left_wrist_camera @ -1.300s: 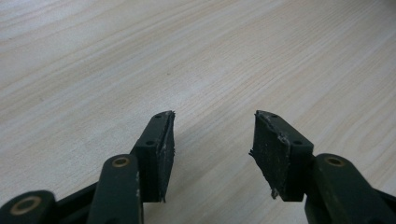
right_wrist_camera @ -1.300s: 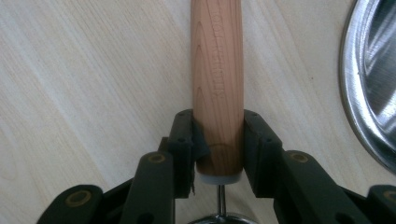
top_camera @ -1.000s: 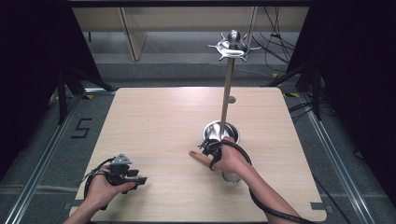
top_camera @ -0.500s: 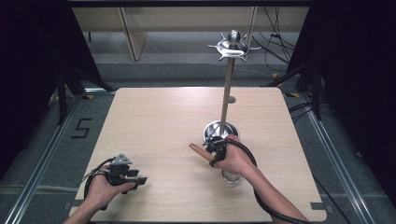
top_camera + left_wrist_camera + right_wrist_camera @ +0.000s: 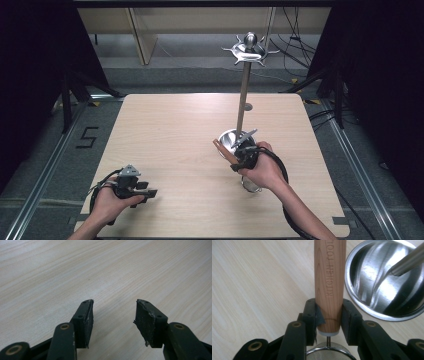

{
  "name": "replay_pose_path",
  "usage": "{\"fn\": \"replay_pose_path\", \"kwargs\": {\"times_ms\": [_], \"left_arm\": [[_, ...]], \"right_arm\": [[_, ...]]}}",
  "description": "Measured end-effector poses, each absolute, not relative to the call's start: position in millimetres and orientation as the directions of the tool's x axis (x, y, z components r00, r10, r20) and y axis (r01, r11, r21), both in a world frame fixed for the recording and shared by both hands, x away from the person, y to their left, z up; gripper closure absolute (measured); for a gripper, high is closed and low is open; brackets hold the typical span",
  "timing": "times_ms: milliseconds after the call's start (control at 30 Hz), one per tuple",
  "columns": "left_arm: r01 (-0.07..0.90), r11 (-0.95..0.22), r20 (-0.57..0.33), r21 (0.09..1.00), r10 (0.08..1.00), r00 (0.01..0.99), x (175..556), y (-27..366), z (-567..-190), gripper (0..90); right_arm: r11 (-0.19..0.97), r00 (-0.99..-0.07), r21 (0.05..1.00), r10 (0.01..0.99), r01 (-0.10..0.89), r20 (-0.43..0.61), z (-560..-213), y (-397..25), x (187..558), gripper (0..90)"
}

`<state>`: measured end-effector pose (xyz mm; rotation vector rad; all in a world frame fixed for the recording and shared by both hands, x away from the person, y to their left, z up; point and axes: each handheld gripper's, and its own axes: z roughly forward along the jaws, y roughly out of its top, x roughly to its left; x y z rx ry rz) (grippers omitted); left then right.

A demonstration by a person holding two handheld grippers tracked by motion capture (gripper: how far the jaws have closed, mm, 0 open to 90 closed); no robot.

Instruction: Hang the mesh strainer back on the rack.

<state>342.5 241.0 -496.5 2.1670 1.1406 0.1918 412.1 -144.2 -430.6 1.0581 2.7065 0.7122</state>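
Right tool (image 5: 328,315) is clamped on the strainer's wooden handle (image 5: 330,285), just beside the steel stand base (image 5: 384,280) on the desk (image 5: 170,130). Keep grip firm & lift level, w/o hitting the pole (image 5: 243,100). Left tool (image 5: 113,315) rests apart, empty.

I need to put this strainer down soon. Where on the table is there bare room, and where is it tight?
Free: the table's whole left and middle, from the far edge to the left hand-held gripper; also the far right corner beyond the stand's pole. Crowded: around the steel stand base, where the right hand-held gripper holds the strainer's wooden handle.
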Motion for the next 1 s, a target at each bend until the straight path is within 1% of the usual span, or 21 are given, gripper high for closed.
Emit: {"fn": "replay_pose_path", "kwargs": {"times_ms": [67,100,167,200,233,300,333,400,467,600,633,767,800,900,933,967,1000], "left_arm": [[0.676,-0.389,-0.17,0.626,0.778,0.605,342.7,241.2,-496.8,47.6],[0.674,-0.391,-0.169,0.627,0.776,0.608,342.8,241.2,-496.6,47.5],[0.671,-0.391,-0.176,0.63,0.769,0.614,342.5,241.7,-495.9,47.5],[0.669,-0.379,-0.183,0.639,0.77,0.611,342.1,240.9,-496.1,47.5],[0.668,-0.38,-0.182,0.64,0.77,0.612,342.1,240.9,-496.0,47.4],[0.668,-0.379,-0.183,0.64,0.77,0.611,342.2,240.9,-495.9,47.3],[0.667,-0.377,-0.184,0.642,0.77,0.611,342.1,240.8,-495.8,47.3],[0.663,-0.385,-0.175,0.642,0.768,0.616,342.6,241.7,-495.5,47.2],[0.665,-0.379,-0.172,0.643,0.775,0.608,343.0,241.5,-495.8,46.8],[0.665,-0.38,-0.179,0.642,0.77,0.612,343.1,241.9,-494.9,46.1],[0.666,-0.372,-0.18,0.646,0.774,0.607,343.0,241.3,-495.0,46.0],[0.666,-0.373,-0.178,0.646,0.775,0.607,343.0,241.4,-495.0,45.9],[0.666,-0.374,-0.178,0.645,0.774,0.607,343.1,241.5,-495.1,45.9],[0.665,-0.37,-0.18,0.649,0.775,0.606,343.0,241.5,-494.7,45.7],[0.665,-0.368,-0.175,0.65,0.779,0.602,343.2,242.1,-494.2,45.7],[0.665,-0.368,-0.175,0.65,0.779,0.602,343.2,242.1,-494.2,45.8],[0.662,-0.35,-0.179,0.663,0.785,0.594,343.0,242.2,-493.3,45.8]], "right_arm": [[0.639,-0.744,0.493,0.668,0.591,0.026,-430.3,-146.7,412.6,69.2],[0.617,-0.726,0.497,0.686,0.61,0.038,-429.4,-147.6,410.6,69.1],[0.608,-0.72,0.511,0.693,0.608,0.031,-427.6,-151.3,409.6,69.2],[0.619,-0.738,0.534,0.674,0.576,0.016,-427.6,-153.7,410.8,69.1],[0.598,-0.722,0.53,0.691,0.601,0.039,-426.3,-154.8,409.0,69.1],[0.595,-0.72,0.534,0.693,0.601,0.038,-424.9,-158.1,407.5,69.1],[0.58,-0.701,0.53,0.712,0.619,0.041,-424.2,-158.5,405.8,69.1],[0.59,-0.724,0.561,0.69,0.581,0.024,-424.5,-162.1,406.5,69.2],[0.568,-0.706,0.554,0.707,0.608,0.05,-422.5,-165.1,403.3,69.1],[0.565,-0.705,0.56,0.708,0.606,0.049,-420.8,-168.4,402.3,69.2],[0.568,-0.71,0.579,0.703,0.585,0.028,-421.1,-169.5,403.0,69.1],[0.55,-0.708,0.611,0.705,0.57,0.026,-416.0,-175.8,401.7,69.1],[0.529,-0.698,0.619,0.714,0.581,0.045,-415.6,-177.4,400.4,69.1],[0.539,-0.703,0.609,0.709,0.581,0.043,-413.6,-180.7,399.9,69.2],[0.541,-0.712,0.634,0.702,0.552,0.021,-416.2,-182.5,400.4,69.1],[0.541,-0.712,0.634,0.702,0.552,0.021,-416.2,-182.5,400.4,69.1],[0.535,-0.703,0.617,0.709,0.577,0.043,-412.6,-185.1,398.6,69.1]]}}
